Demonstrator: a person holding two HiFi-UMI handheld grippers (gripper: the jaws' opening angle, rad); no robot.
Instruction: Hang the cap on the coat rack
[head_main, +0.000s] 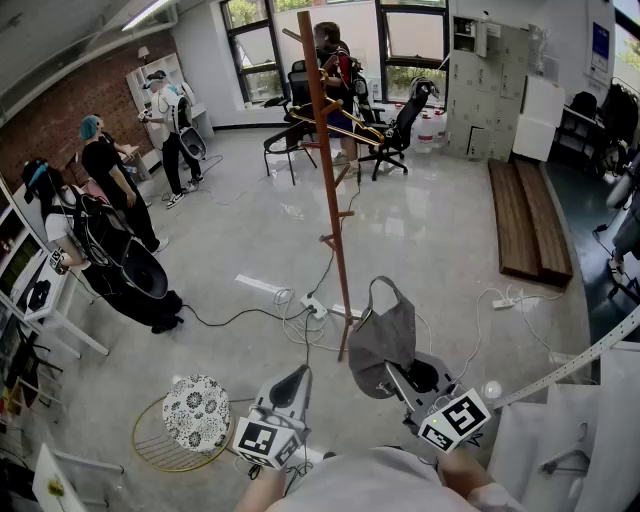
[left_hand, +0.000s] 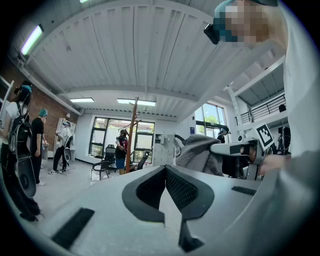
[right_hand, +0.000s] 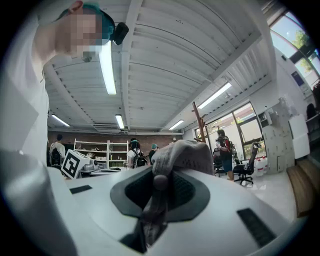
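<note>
Reddish-brown wood, the coat rack stands upright on the glossy floor ahead of me, its foot just beyond my two grippers. I have the grey cap in my right gripper, jaws pinched nearly together on its fabric, and it hangs low, just right of the pole's lower end and well below the pegs. My left gripper sits left of the pole, jaws pressed together on nothing.
</note>
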